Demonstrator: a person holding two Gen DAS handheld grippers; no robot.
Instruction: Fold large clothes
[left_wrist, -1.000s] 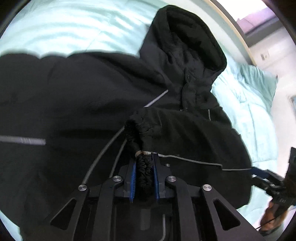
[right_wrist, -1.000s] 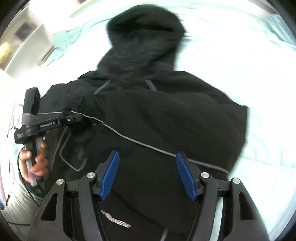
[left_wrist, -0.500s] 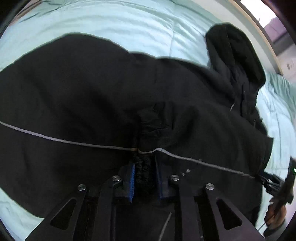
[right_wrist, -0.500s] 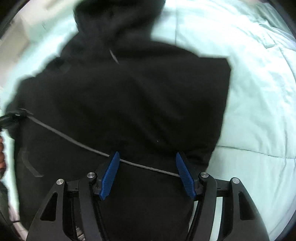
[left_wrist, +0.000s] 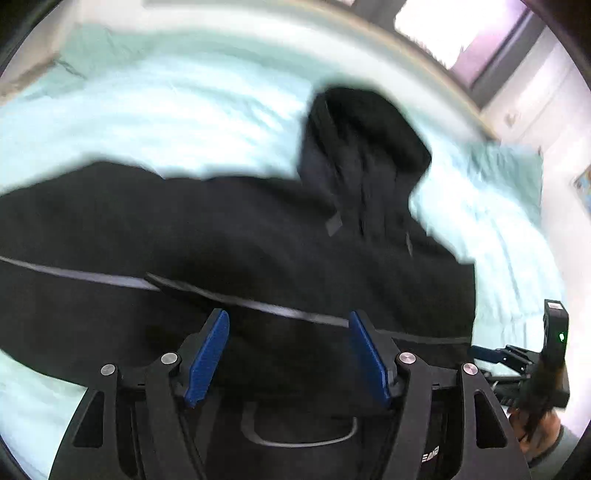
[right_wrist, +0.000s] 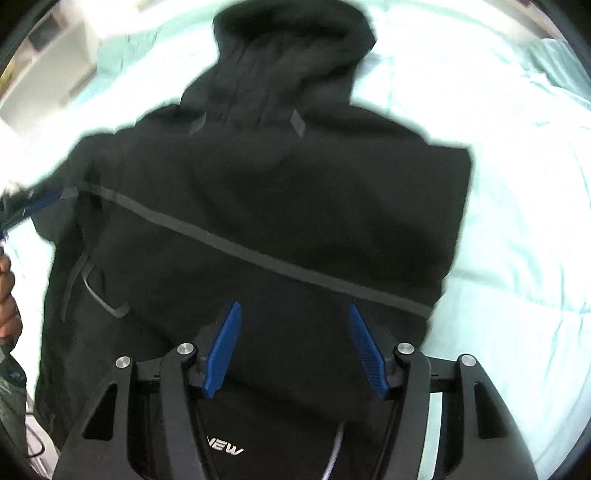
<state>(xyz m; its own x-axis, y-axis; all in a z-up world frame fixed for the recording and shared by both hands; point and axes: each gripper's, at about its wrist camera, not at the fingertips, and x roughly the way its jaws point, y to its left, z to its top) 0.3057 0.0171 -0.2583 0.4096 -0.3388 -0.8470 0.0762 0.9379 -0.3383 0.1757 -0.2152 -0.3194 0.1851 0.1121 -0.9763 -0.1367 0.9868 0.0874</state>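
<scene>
A black hooded jacket (right_wrist: 266, 206) is lying spread across a pale mint quilt (right_wrist: 517, 229) on a bed, its hood (right_wrist: 291, 48) pointing away from both cameras and its sleeves folded in over the body, so that a thin grey reflective strip (right_wrist: 236, 251) is running diagonally across the top layer. The left gripper (left_wrist: 288, 354) is hovering over the lower part of the jacket with its blue pads spread wide and nothing between them; the right gripper (right_wrist: 295, 347) is standing just as wide apart above the hem, gripping nothing either. The cloth is looking thick, soft and limp, probably padded and fairly heavy for a garment, so it will likely be sagging and dragging rather than holding a crease, and its smooth shell may be slipping between flat pads. A sound hold would be a bunched pinch through all layers at the two bottom corners of the hem, one per gripper, rather than on the single top layer. A pillow (left_wrist: 506, 173) is resting beyond the hood, near the wall.
</scene>
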